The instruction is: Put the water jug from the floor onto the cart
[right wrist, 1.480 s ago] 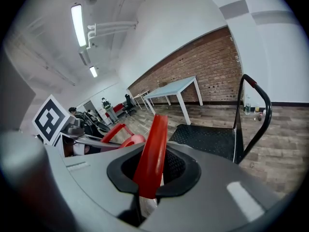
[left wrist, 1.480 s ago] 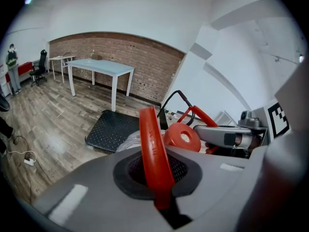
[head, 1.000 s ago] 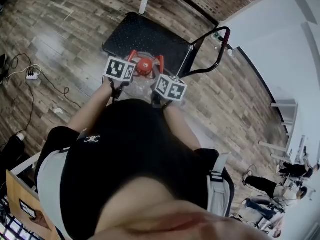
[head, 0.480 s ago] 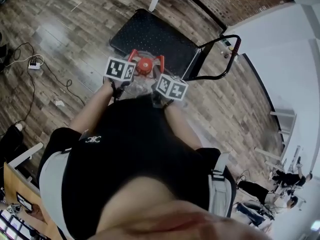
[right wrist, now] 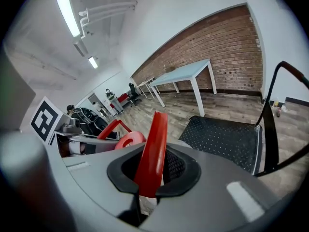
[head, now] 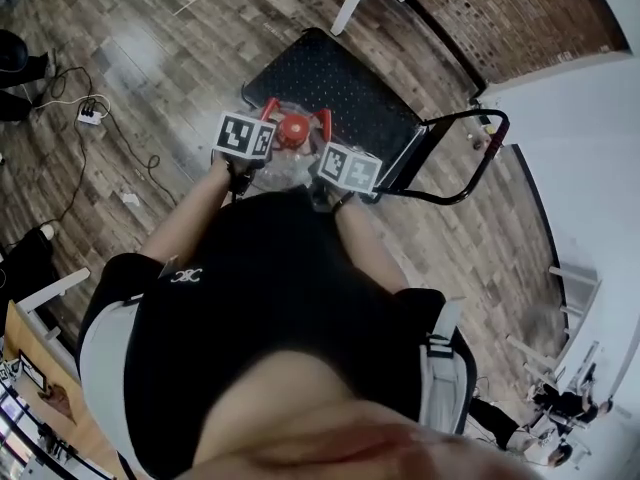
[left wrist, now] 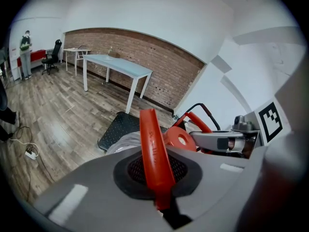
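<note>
The clear water jug (head: 283,164) with its red cap (head: 291,129) hangs off the floor at the near edge of the black cart (head: 345,84). My left gripper (head: 261,125) is shut on the jug's left red handle (left wrist: 153,153). My right gripper (head: 323,144) is shut on the right red handle (right wrist: 153,151). In the left gripper view the cap (left wrist: 178,138) and the right gripper (left wrist: 226,141) lie just beyond the handle. In the right gripper view the cart's deck (right wrist: 227,137) spreads out ahead. My torso hides most of the jug's body.
The cart's push bar (head: 476,160) rises at its right end. White table legs (head: 352,0) stand beyond the cart by a brick wall. A power strip with cables (head: 91,114) lies on the wood floor at left. A person (left wrist: 25,42) stands far off.
Both grippers have carried the jug forward toward the cart and a little lower. In the head view the cart and its push bar now sit further right.
</note>
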`<state>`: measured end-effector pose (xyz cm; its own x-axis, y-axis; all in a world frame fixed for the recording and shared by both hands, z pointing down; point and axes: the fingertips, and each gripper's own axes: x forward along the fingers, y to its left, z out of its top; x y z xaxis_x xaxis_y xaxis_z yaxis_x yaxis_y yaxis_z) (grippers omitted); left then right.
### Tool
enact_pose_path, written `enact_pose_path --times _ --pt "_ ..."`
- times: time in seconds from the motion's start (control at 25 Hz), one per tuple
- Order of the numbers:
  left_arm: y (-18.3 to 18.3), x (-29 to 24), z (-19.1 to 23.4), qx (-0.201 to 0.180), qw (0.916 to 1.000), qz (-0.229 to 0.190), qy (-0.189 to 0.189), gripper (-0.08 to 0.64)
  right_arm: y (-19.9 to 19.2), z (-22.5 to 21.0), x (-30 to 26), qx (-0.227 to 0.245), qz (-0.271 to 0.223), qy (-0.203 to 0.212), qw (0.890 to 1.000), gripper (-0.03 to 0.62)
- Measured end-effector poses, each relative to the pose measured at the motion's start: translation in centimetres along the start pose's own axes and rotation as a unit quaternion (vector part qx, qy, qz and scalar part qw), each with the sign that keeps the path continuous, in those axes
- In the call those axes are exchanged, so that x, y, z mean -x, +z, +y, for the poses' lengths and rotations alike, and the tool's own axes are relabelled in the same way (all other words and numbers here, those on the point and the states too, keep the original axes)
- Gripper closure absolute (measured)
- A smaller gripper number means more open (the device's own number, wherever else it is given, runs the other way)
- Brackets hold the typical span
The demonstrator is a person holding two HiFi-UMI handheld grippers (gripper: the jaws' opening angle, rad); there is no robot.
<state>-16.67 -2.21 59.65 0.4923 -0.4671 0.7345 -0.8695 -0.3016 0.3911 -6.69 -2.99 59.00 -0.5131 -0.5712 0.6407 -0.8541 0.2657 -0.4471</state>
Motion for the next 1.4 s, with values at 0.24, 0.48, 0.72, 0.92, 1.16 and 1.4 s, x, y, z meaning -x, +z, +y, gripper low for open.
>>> enact_pose_path --times 0.24,0.48,0.72,0.92,1.16,1.4 --pt "4.3 -3.5 -0.5 0.004 0.9998 0.004 0.018 0.558 3.8 -4.0 -2.2 -0.006 0.023 0.013 1.000 0.545" --pt "7.6 -8.2 -1.3 0.011 0.9989 0.031 0.033 0.558 7.5 -8.6 -3.5 -0.010 0.035 0.022 0.999 0.545" --pt "9.7 -12.6 -2.7 0.008 0.9975 0.059 0.038 0.557 9.7 -13.2 -4.2 -0.023 0.043 0.019 0.999 0.545" --pt "10.0 -15.1 -4.1 -0.017 0.9946 0.095 0.037 0.554 10.0 -16.4 -4.0 -0.045 0.040 0.013 0.998 0.546" --pt "10.4 -17.6 -4.5 -0.054 0.9892 0.135 0.020 0.554 8.6 -18.7 -4.4 -0.091 0.028 -0.015 0.995 0.546" --pt "11.2 -20.9 -4.8 -0.104 0.9790 0.175 -0.007 0.551 7.9 -21.6 -5.3 -0.130 0.028 -0.059 0.989 0.545"
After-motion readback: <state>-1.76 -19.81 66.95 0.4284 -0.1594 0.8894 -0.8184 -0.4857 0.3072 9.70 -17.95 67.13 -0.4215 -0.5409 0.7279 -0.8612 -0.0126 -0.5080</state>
